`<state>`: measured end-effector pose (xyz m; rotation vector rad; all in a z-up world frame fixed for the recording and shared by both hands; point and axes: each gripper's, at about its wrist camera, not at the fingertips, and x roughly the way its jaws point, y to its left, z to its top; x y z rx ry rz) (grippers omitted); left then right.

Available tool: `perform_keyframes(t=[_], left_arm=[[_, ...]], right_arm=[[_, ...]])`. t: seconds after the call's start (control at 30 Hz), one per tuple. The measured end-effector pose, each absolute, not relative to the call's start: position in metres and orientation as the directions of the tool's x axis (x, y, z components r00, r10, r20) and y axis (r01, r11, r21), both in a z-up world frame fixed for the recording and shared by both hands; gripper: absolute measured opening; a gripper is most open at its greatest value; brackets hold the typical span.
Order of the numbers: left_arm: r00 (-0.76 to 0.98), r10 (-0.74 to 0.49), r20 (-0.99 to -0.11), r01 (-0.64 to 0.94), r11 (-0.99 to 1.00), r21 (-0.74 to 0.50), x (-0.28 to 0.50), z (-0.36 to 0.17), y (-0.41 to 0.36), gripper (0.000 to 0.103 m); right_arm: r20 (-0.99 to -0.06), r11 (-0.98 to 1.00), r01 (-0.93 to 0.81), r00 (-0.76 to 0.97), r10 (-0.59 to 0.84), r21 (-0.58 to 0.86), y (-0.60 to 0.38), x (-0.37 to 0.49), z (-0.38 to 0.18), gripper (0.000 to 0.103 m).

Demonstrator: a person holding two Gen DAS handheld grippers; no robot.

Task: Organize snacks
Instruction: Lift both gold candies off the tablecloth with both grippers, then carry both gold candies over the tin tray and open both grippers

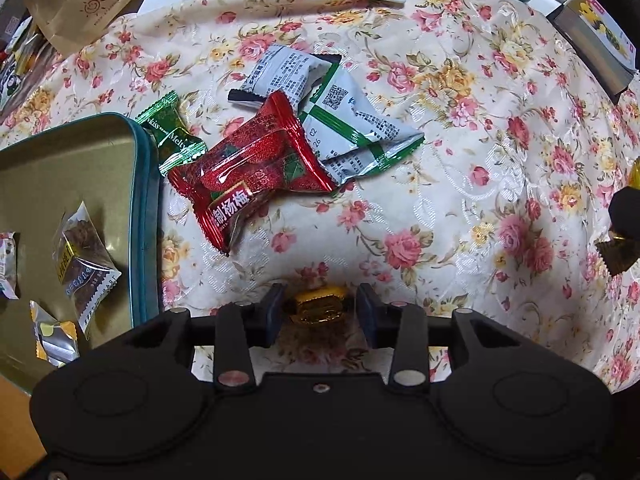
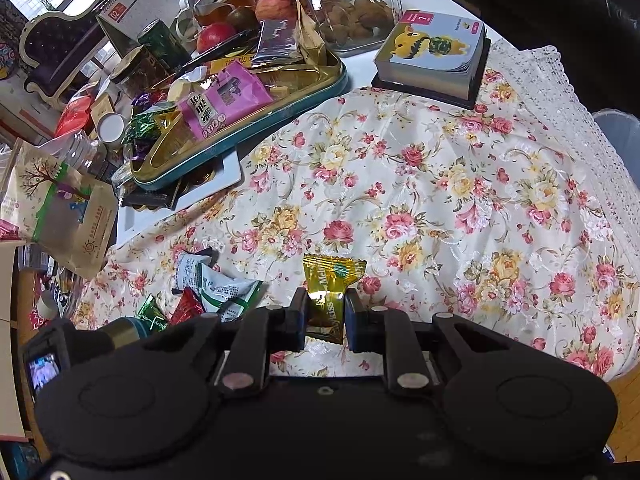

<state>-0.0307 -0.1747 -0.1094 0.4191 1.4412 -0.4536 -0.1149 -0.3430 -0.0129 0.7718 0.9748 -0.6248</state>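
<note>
In the left wrist view my left gripper (image 1: 320,312) points straight down at the floral cloth. A small gold-wrapped candy (image 1: 320,305) lies on the cloth between its fingers, and the pads stand just off it, so the gripper is open. Beyond it lie a red packet (image 1: 256,176), a green candy (image 1: 172,136) and white-and-green packets (image 1: 356,132). A gold-lined teal tin (image 1: 142,200) at the left holds several small packets. In the right wrist view my right gripper (image 2: 326,314) is shut on a gold candy packet (image 2: 332,276), held just above the cloth.
At the back left stands a teal tray (image 2: 280,108) piled with snacks, with apples and jars behind it. A block of cards (image 2: 432,60) sits at the back right and a paper bag (image 2: 60,216) at the left. The cloth's lace edge (image 2: 568,120) runs down the right.
</note>
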Motion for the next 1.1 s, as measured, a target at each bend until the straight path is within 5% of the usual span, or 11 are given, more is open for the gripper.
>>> perform_keyframes(t=[0.33, 0.63, 1.1], left_arm=[[0.029, -0.082, -0.996, 0.487, 0.871, -0.057, -0.024, -0.096, -0.161, 0.045], [0.172, -0.135, -0.976, 0.411, 0.91, -0.053, 0.003, -0.037, -0.136, 0.045], [0.362, 0.061, -0.93, 0.037, 0.996, 0.08, 0.081, 0.011, -0.016, 0.046]], right_arm=[[-0.889, 0.573, 0.765, 0.439, -0.13, 0.293, -0.343, -0.113, -0.008, 0.02], [-0.896, 0.598, 0.753, 0.425, -0.126, 0.273, -0.324, -0.094, -0.01, 0.02], [-0.871, 0.808, 0.539, 0.486, -0.068, 0.238, -0.208, -0.025, 0.0, 0.02]])
